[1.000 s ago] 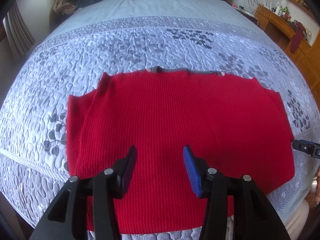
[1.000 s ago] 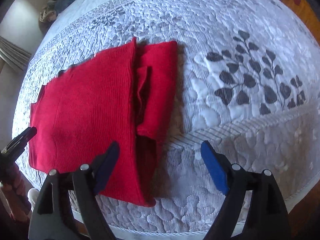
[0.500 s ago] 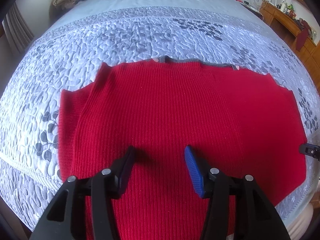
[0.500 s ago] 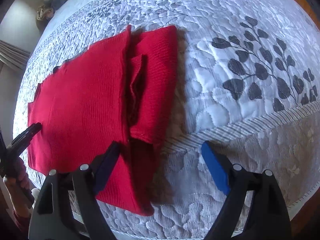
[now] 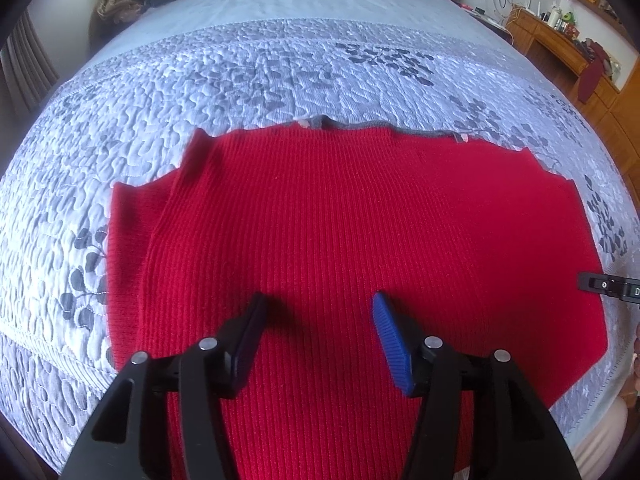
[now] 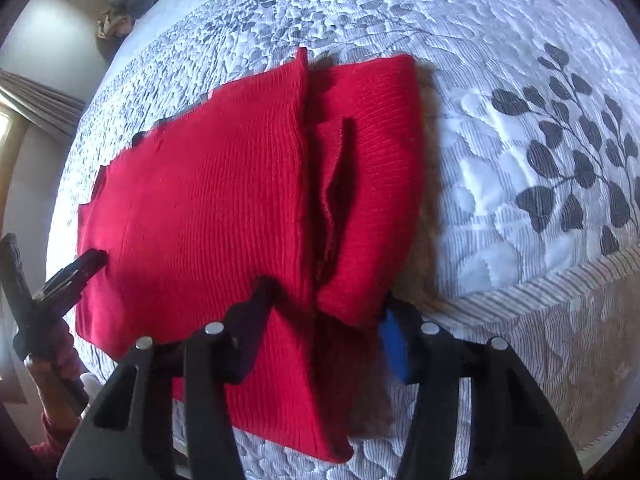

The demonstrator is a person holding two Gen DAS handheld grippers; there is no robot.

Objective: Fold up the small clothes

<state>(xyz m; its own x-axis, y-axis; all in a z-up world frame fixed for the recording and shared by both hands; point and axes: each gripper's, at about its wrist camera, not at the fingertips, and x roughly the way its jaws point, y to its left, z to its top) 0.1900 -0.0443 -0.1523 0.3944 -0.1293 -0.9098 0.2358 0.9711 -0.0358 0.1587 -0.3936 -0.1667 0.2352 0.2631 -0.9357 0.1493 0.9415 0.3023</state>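
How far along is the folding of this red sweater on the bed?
Done: the red sweater lies flat on the quilt, with its sleeve folded in over one side. In hand: the right gripper has just been closing around that sleeve's end. The left gripper hovers open. Left: folding the body.

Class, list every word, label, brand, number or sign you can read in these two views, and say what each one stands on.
None can be read.
Red sweater: no print; the pale tags at its far edge are too small to read.
Bedspread: leaf pattern only.
Desk items: too small and blurred.
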